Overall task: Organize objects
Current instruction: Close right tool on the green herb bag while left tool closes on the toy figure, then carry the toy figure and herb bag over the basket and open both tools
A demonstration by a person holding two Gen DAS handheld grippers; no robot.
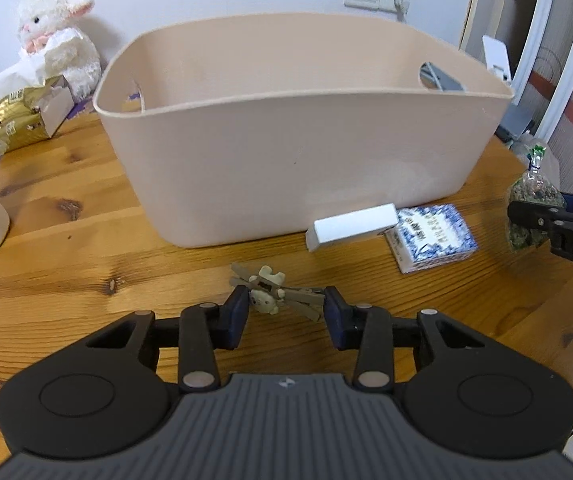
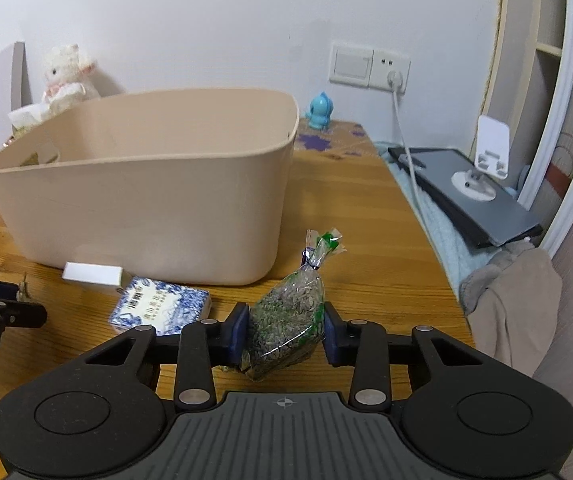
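Right gripper (image 2: 285,330) pinches a crinkly seed bag (image 2: 286,332) that may slip; left gripper (image 1: 286,312) brackets bear clips (image 1: 272,294), barely touching.

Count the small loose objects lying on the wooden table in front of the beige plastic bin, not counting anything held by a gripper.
2: a white rectangular box and a blue-and-white patterned packet under its right end.

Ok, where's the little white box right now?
The white box lies on the wooden table against the front of the beige basket, one end propped on the blue-and-white tissue pack, seen right of centre in the left wrist view.
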